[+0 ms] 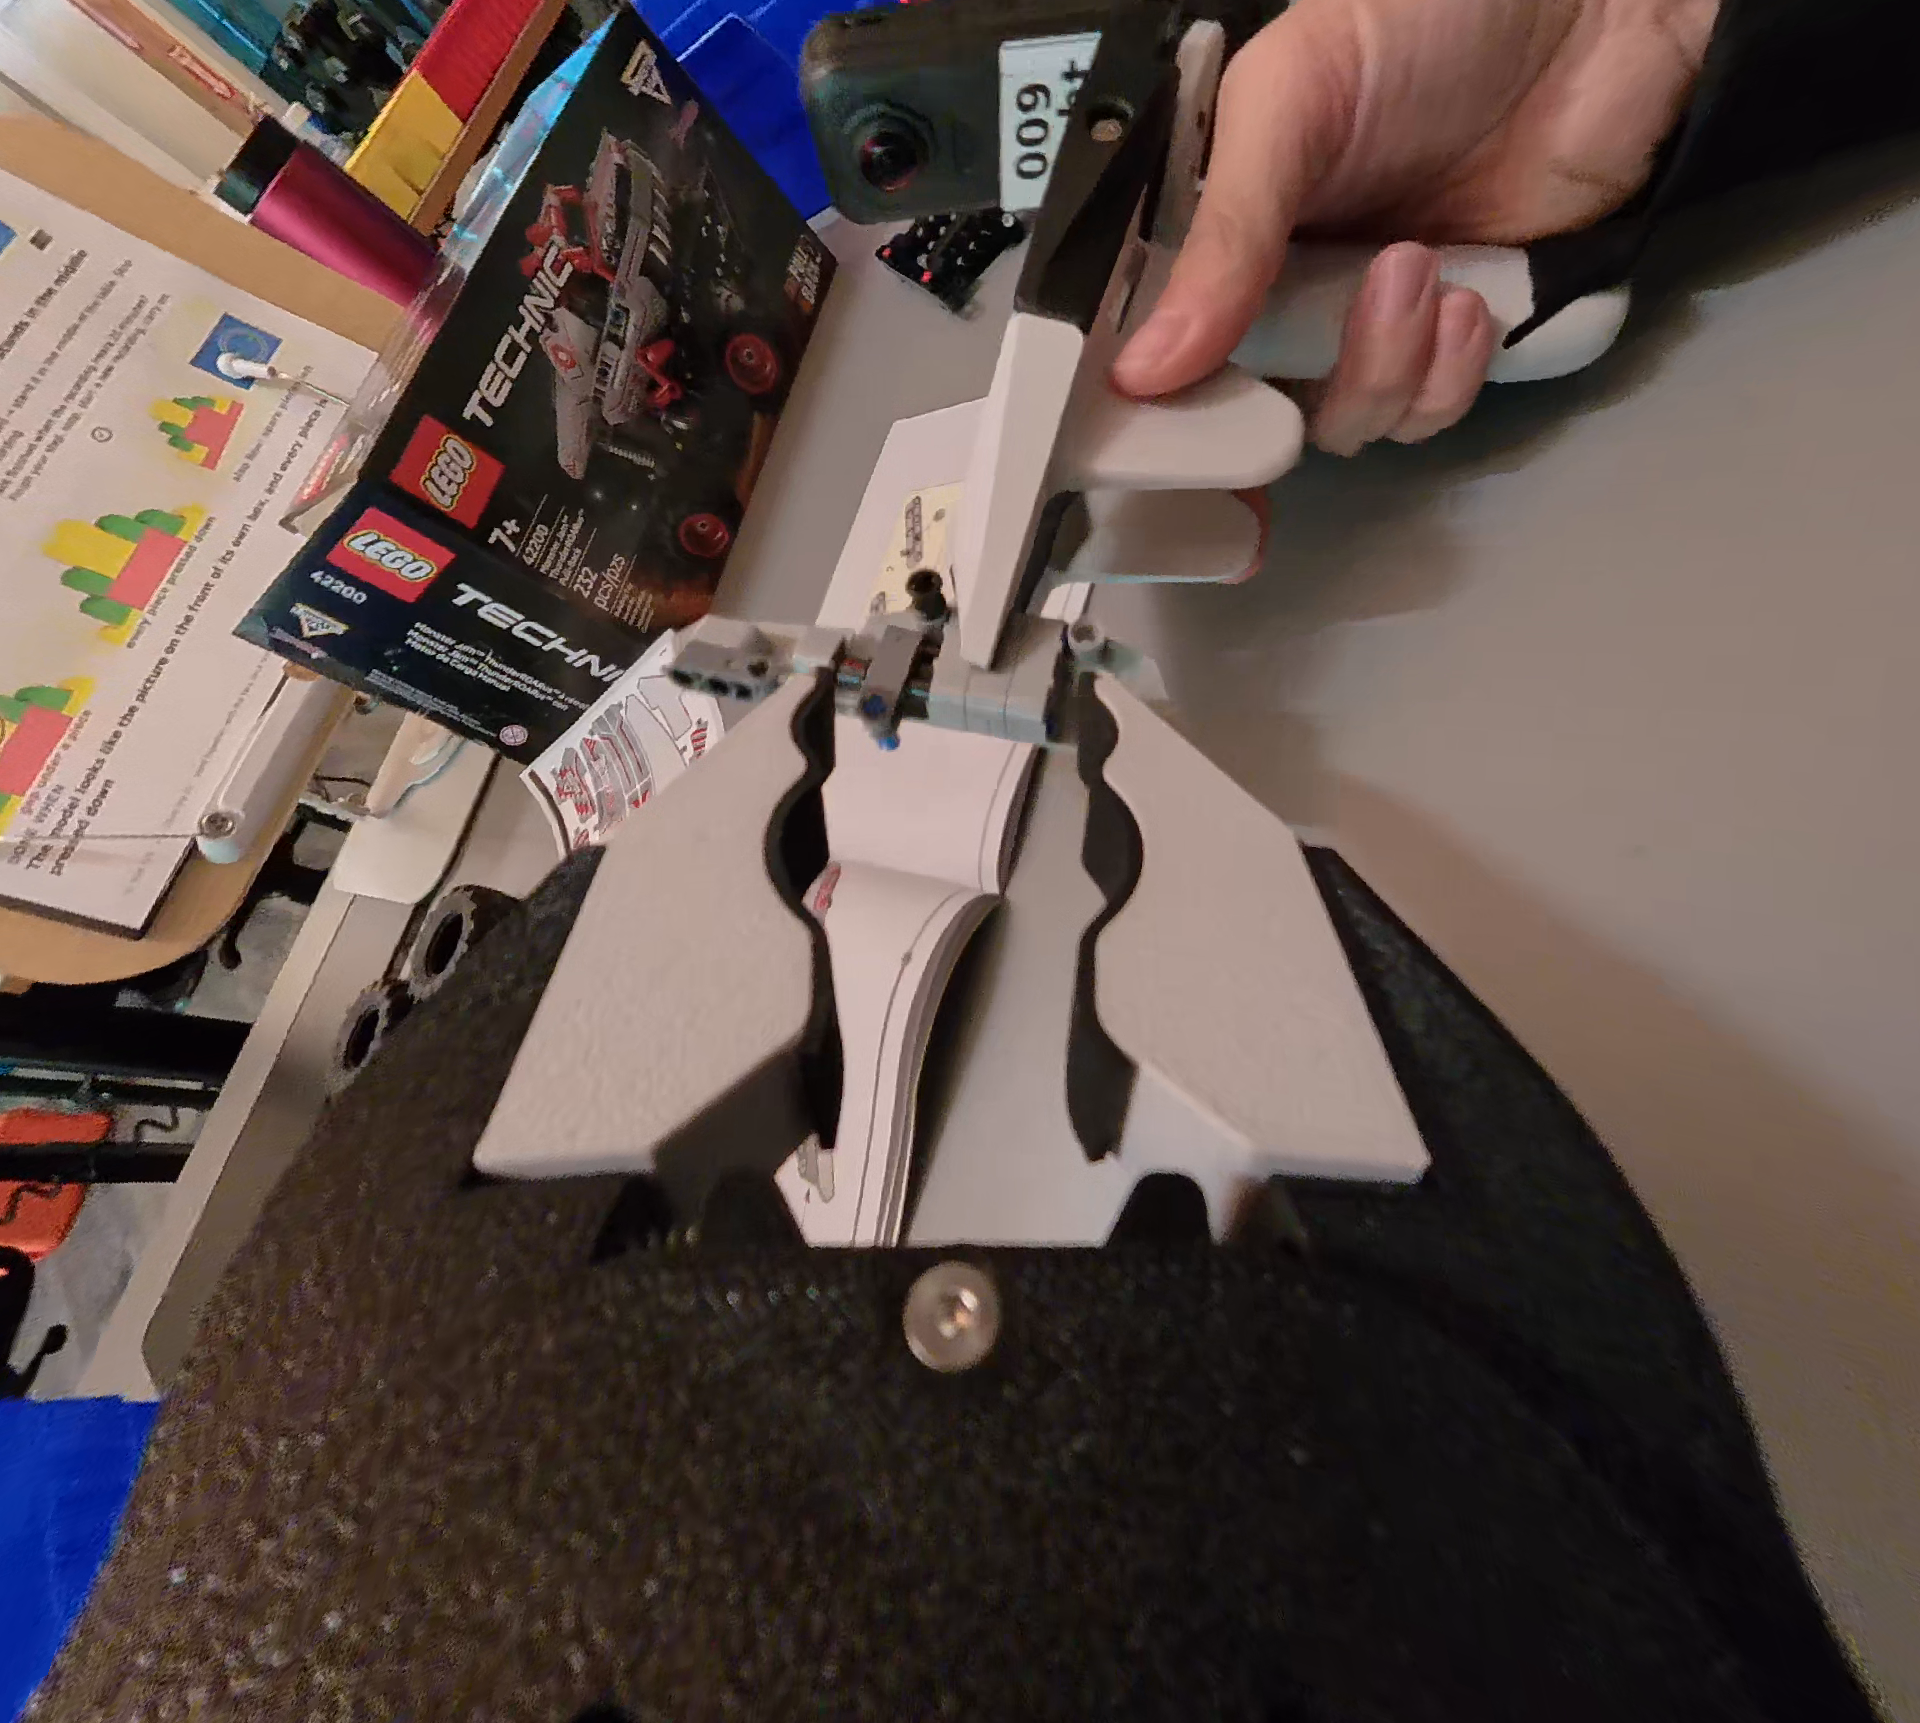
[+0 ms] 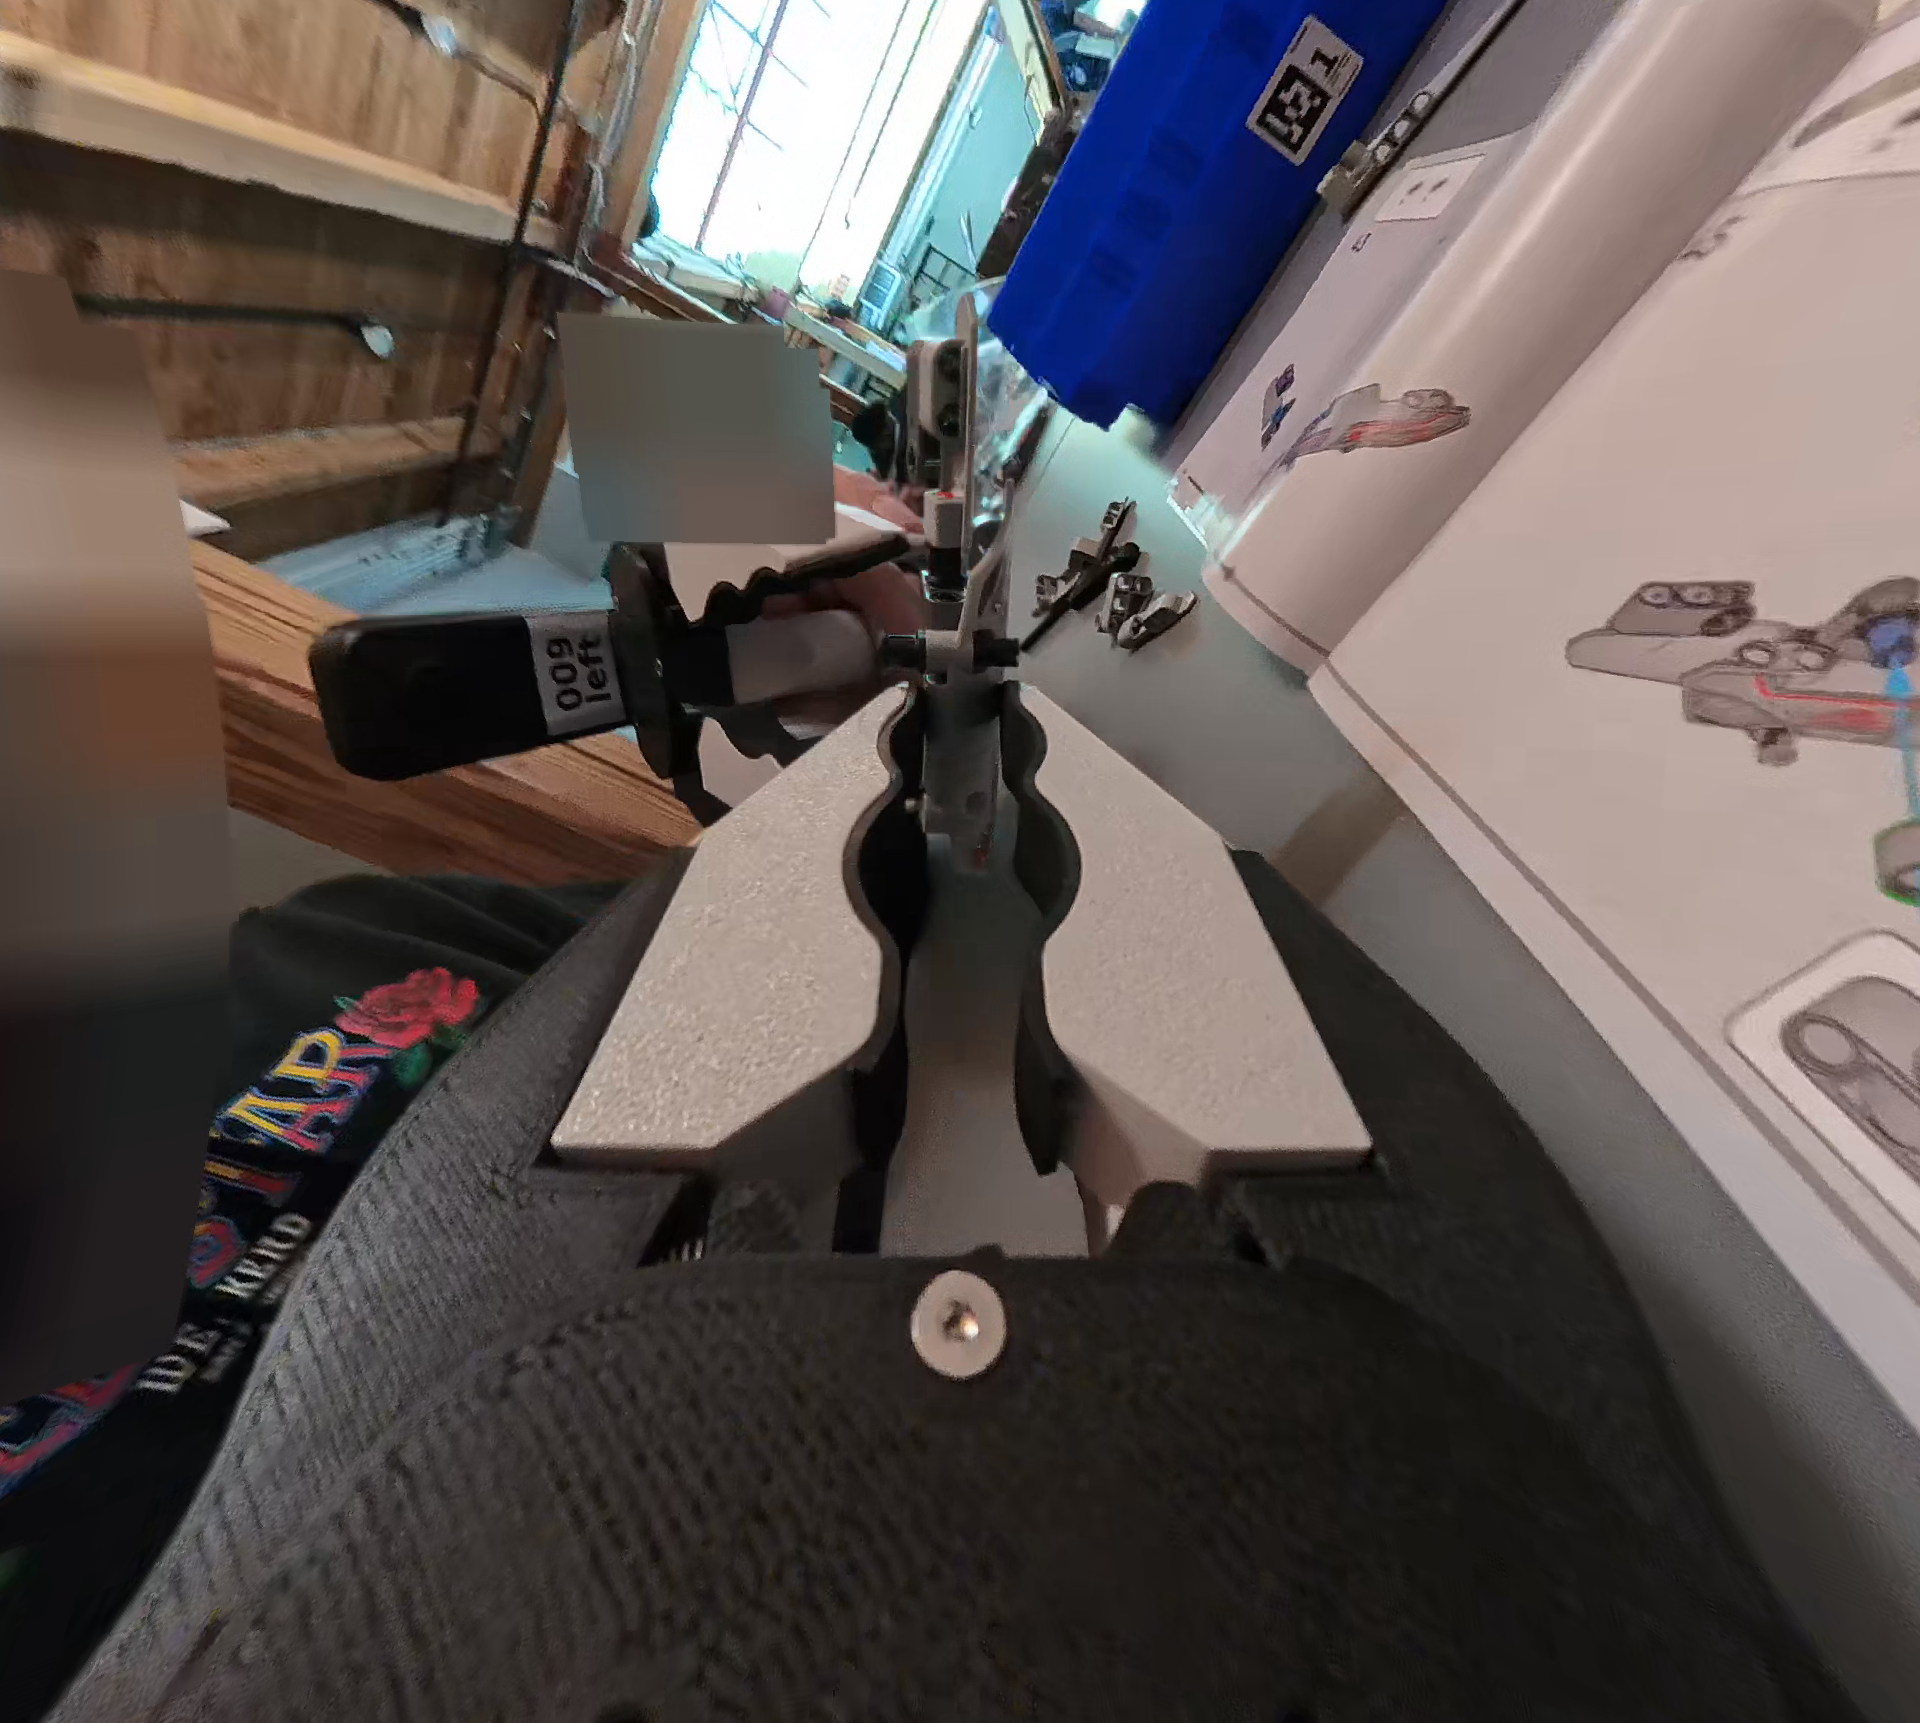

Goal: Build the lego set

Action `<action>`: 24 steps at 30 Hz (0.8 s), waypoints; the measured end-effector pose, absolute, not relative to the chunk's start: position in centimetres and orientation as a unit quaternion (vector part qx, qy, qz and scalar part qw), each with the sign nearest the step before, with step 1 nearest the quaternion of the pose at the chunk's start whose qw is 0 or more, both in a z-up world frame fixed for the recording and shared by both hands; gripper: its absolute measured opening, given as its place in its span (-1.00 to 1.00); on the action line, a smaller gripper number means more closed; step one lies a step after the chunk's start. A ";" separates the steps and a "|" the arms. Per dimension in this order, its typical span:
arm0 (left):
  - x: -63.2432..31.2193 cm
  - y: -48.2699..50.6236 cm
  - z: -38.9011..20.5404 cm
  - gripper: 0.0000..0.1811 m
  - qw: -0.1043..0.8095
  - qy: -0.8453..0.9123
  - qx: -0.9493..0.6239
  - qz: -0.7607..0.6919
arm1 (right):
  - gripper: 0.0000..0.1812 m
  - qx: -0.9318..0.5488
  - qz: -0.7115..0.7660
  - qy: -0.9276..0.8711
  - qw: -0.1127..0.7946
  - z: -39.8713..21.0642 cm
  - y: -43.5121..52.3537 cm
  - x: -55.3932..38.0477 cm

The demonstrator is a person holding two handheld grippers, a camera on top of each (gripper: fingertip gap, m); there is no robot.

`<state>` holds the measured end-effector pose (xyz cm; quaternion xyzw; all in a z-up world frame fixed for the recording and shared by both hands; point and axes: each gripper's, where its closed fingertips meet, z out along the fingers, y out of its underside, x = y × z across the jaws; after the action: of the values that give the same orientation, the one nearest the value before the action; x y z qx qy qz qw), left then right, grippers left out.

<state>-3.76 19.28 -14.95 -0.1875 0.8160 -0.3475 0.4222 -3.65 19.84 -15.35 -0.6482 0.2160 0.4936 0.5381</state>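
Two hand-held grippers on one grey lego sub-assembly (image 1: 914, 671), held above the bench (image 1: 1558, 634) and the open instruction booklet (image 1: 914, 925). Left hand-held gripper (image 1: 951, 686): jaws partly closed, tips pinching the sub-assembly across its width; light grey beam end sticking out past the left finger. Right hand-held gripper (image 2: 961, 738): jaws nearly closed, clamped on the same sub-assembly, which stands edge-on between the tips and runs back into the gap. Right-hand unit also seen in left wrist view, coming down from above, hand (image 1: 1455, 146) on its trigger. Risks, as judged: only fingertip contact on a narrow, pinned build, so any twist between the two grips likely to lever a beam off its pins or rotate the part in the jaws; uneven squeeze could pop the piece out and drop it onto the booklet; small black and blue pins near the tips could work loose unnoticed. Exact joint being pressed hidden behind the fingers, cannot tell. Loose dark parts (image 2: 1112, 582) on the bench beyond, set box (image 1: 582, 426) and blue bin (image 2: 1247, 115) well apart from the grasp.
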 end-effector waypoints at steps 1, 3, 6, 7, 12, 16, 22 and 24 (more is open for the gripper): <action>-3.8 19.2 -15.1 -0.51 0.426 0.818 -0.181 -0.341 | -0.86 -0.660 0.481 0.204 0.539 -15.5 20.0 -4.0; -3.8 19.5 -15.3 -0.53 0.437 0.824 -0.168 -0.318 | -0.85 -0.677 0.456 0.186 0.546 -15.6 20.3 -4.5; -4.2 19.7 -15.8 -0.59 0.445 0.838 -0.134 -0.285 | -0.85 -0.693 0.436 0.183 0.545 -16.1 20.5 -4.6; -4.2 19.8 -15.9 -0.60 0.451 0.840 -0.125 -0.274 | -0.85 -0.699 0.426 0.183 0.544 -16.3 20.6 -4.6; -4.5 19.8 -17.0 -0.61 0.433 0.860 -0.123 -0.242 | -0.85 -0.725 0.379 0.181 0.546 -17.0 21.0 -4.6; -4.2 20.1 -17.3 -0.62 0.448 0.862 -0.119 -0.203 | -0.85 -0.735 0.360 0.183 0.544 -17.4 21.2 -4.5; -3.9 20.4 -17.7 -0.60 0.457 0.864 -0.119 -0.177 | -0.85 -0.745 0.341 0.193 0.541 -17.7 21.3 -4.2; -3.8 20.6 -17.6 -0.62 0.463 0.861 -0.120 -0.173 | -0.85 -0.748 0.333 0.192 0.542 -17.8 21.3 -4.2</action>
<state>-3.76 20.58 -17.55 -0.1195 0.8608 -0.1731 0.4634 -4.16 21.27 -17.76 -0.7477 0.1919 0.3330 0.5415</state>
